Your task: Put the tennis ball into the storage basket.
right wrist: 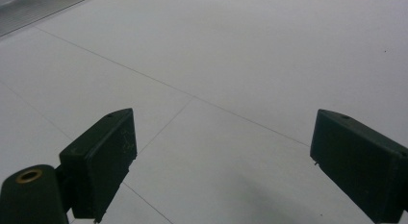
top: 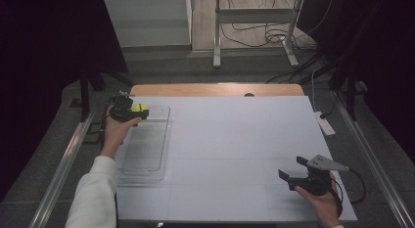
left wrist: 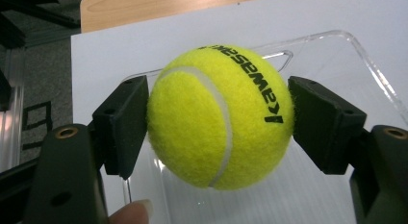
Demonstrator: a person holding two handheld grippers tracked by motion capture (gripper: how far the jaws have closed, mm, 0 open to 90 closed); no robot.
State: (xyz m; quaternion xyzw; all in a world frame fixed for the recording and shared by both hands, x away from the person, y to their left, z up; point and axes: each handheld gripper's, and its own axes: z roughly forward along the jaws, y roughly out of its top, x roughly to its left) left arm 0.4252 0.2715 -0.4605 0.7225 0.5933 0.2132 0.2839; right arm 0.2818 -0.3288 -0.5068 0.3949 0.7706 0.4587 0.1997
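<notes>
While the left gripper (top: 128, 109) holds the tennis ball (left wrist: 220, 116) between its fingers (left wrist: 126, 122), pads pressed on both sides, the ball sits just above the far end of the clear tray (top: 147, 164), near the tabletop's (top: 235, 140) far-left corner. The tray's long axis runs from near edge to far edge, so I judge the next move is straight down approx. Left forearm reaches forward, hand wrapped around the gripper body. The right gripper (top: 292, 171) is well apart, near the tabletop's near-right corner, fingers wide, w/ nothing between.
</notes>
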